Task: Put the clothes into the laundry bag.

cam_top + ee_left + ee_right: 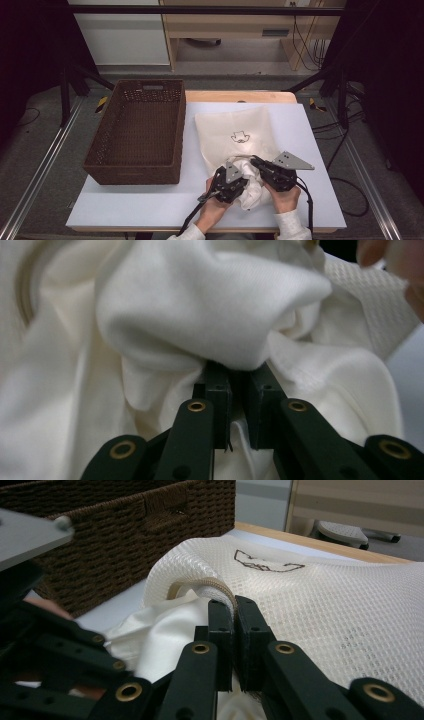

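Your left gripper [237, 371] has its jaws pinched nearly together on a fold of the white cloth [200, 305], which bunches up just past the pads. Your right gripper [234, 605] is clamped tight on the rolled rim of the mesh bag [325, 605], at its near opening. That bag lies on the white table [150, 205], right of centre, its printed mark facing up, with the cloth spilling out of its near end between your two hands. To the left stands the brown wicker basket [136, 170], just beside the bag.
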The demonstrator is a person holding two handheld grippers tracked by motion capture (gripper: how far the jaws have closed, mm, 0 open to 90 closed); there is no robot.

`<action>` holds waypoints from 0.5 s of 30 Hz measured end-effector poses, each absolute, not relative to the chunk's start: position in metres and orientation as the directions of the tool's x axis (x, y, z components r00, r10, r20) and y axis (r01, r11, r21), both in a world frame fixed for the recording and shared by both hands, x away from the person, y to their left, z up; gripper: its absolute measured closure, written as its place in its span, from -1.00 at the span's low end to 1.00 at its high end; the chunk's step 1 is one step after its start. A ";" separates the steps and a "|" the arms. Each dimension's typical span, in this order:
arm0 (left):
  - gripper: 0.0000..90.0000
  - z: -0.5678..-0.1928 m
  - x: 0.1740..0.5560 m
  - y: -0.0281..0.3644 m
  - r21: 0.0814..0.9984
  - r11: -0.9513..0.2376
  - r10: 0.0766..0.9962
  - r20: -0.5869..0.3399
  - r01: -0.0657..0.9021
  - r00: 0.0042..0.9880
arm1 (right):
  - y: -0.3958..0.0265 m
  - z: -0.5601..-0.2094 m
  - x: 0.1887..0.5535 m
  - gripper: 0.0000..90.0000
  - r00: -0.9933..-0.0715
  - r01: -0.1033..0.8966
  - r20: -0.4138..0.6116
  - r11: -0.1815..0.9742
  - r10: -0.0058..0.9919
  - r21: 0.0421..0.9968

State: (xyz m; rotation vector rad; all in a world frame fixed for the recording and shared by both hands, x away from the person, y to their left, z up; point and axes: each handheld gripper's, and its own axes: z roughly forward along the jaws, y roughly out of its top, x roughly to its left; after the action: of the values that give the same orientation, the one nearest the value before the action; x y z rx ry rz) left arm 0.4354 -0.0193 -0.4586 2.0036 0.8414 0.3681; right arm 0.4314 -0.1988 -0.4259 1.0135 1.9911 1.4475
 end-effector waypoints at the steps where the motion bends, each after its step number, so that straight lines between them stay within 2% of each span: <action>1: 0.81 -0.459 0.441 -0.023 0.834 -0.356 0.697 -0.065 0.423 0.714 | -0.199 -0.425 0.431 0.94 -0.615 0.281 0.046 0.165 0.787 0.945; 6: 0.77 -0.470 0.459 -0.033 0.847 -0.366 0.735 0.009 0.386 0.678 | -0.201 -0.421 0.428 0.94 -0.611 0.273 0.045 0.157 0.791 0.949; 10: 0.67 -0.470 0.457 -0.027 0.851 -0.341 0.733 -0.025 0.400 0.679 | -0.200 -0.425 0.431 0.94 -0.610 0.284 0.045 0.166 0.791 0.944; 12: 0.43 -0.465 0.450 -0.020 0.848 -0.338 0.724 -0.043 0.409 0.688 | -0.200 -0.427 0.431 0.93 -0.605 0.289 0.038 0.175 0.795 0.941; 13: 0.26 -0.460 0.443 -0.012 0.850 -0.331 0.714 -0.058 0.410 0.697 | -0.200 -0.427 0.431 0.93 -0.605 0.288 0.038 0.174 0.795 0.942; 14: 0.01 -0.455 0.437 -0.005 0.854 -0.327 0.703 -0.065 0.403 0.708 | -0.200 -0.427 0.431 0.93 -0.604 0.286 0.036 0.174 0.796 0.942; 15: -0.11 -0.450 0.430 0.004 0.863 -0.324 0.695 -0.061 0.387 0.717 | -0.201 -0.427 0.431 0.93 -0.604 0.285 0.035 0.174 0.796 0.943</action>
State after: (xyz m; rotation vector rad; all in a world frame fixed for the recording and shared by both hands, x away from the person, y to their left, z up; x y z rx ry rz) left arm 0.4298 0.0038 -0.4496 1.9516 0.8305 0.3989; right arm 0.4313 -0.2005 -0.4270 1.0160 1.9839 1.4306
